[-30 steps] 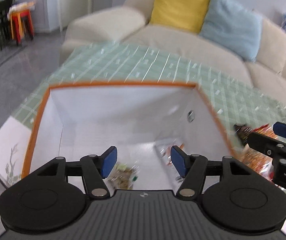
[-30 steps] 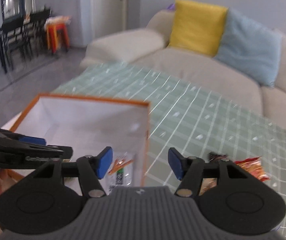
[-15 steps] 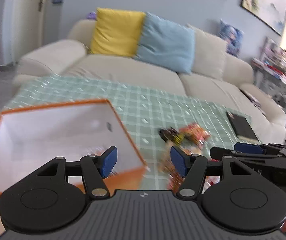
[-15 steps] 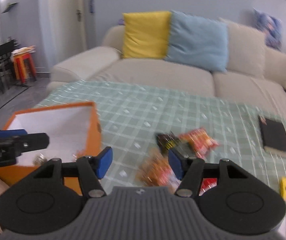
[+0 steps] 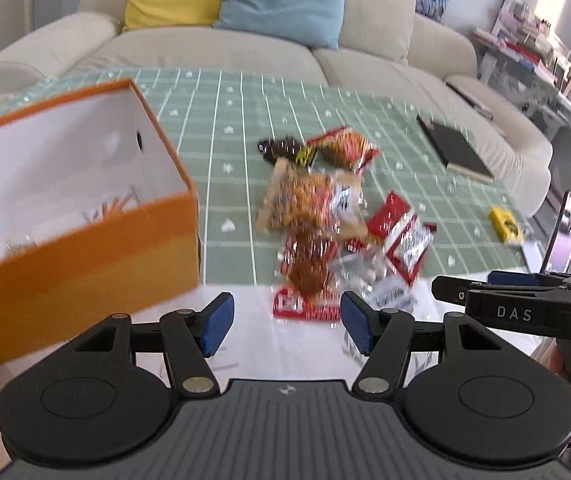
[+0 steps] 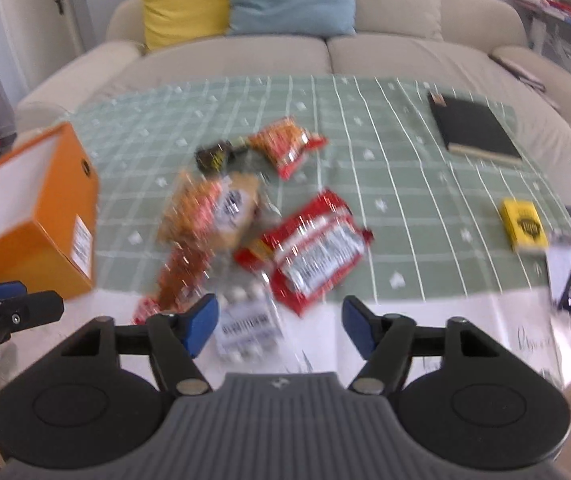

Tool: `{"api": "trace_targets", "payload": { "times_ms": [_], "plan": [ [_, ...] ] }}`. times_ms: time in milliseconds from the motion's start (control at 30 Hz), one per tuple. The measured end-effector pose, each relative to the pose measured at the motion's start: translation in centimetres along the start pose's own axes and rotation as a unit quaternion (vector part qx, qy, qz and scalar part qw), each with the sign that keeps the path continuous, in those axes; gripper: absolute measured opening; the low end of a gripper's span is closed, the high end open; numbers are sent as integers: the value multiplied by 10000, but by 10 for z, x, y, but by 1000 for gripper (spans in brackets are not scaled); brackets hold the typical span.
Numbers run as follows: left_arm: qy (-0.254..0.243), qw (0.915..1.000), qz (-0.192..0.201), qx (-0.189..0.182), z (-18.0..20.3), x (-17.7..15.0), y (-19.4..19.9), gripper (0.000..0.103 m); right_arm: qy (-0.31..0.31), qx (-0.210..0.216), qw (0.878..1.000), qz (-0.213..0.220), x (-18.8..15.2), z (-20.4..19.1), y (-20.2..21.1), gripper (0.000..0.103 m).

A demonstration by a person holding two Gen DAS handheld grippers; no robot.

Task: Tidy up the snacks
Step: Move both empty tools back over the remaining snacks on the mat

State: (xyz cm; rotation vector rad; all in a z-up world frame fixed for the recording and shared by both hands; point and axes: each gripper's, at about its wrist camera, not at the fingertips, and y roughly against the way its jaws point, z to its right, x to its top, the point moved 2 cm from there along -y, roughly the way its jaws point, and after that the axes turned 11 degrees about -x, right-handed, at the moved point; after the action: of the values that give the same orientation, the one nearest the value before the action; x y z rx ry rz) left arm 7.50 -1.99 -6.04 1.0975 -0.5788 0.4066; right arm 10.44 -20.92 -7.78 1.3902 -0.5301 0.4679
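An open-topped orange cardboard box with a white interior stands at the left of the tabletop, on the green checked tablecloth. Inside it, a few small wrapped items lie on the floor of the box (blurred; type cannot be told).

A loose pile of snack packets lies on the cloth to the right of the box, apart from it: a red foil packet with a white label, a tan and orange bag, a small clear packet with a barcode nearest, and a red-orange packet beside a dark wrapper at the far side.

The left gripper hovers over the near edge of the pile, jaws spread, nothing between them. The right gripper hovers just right of it, jaws opening, empty.

Far right lie a black notebook and a small yellow box.
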Motion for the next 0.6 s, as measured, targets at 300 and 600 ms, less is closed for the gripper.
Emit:
{"api": "trace_targets", "payload": {
  "times_ms": [300, 600],
  "plan": [
    [136, 9992, -373, 70, -11, -17, -17, 72, 42, -122, 9987, -483, -31, 3, -30, 87],
    [191, 9984, -526, 41, -17, -21, -32, 72, 261, 223, 9976, -601, -37, -11, -45, 88]
  ]
}}
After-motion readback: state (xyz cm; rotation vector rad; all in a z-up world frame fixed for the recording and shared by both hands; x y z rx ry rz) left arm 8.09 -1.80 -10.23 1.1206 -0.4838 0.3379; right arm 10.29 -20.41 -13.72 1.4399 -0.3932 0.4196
